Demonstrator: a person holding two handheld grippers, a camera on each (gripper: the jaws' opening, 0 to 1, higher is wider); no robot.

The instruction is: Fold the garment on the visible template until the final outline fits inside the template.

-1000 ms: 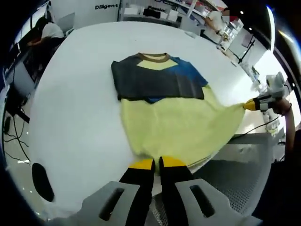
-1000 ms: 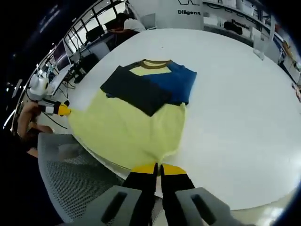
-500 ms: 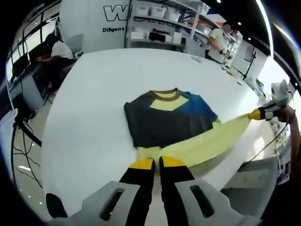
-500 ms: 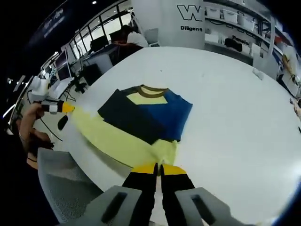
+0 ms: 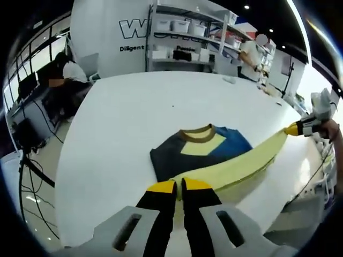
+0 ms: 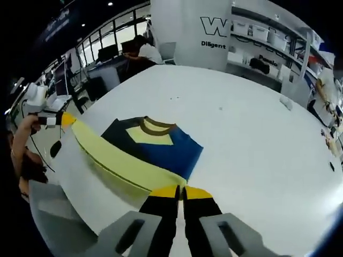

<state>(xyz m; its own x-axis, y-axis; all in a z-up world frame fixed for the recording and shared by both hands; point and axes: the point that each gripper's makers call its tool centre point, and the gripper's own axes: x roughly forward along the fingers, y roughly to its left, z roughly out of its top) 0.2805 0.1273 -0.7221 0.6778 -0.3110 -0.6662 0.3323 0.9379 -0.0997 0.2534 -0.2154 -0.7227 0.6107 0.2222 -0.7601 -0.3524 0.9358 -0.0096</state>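
The garment (image 5: 206,152) lies near the middle of the white table (image 5: 118,118), collar away from the person, its dark and blue sleeves already folded in across the chest; the step in hand is the bottom-up fold, with the yellow hem (image 5: 241,166) lifted off the table and stretched taut between the 2 grippers. The left gripper (image 5: 178,186) is clenched on 1 hem corner, yellow tips together on the cloth; the right gripper (image 6: 181,190) is likewise clamped on the other corner, and it also shows at the right edge of the left gripper view (image 5: 296,128), nipping the far end of the yellow band. I cannot make out a template outline on the table.

Next, I'd judge, both hands need to carry the hem level over the chest toward the collar (image 6: 153,126), keep the edge straight, lay it down and only then let go.

Against 1 second ago, the yellow lower half lay spread flat toward the table edge; now it is raised into a narrow band over the folded sleeves, and both cameras sit higher, showing more of the room.
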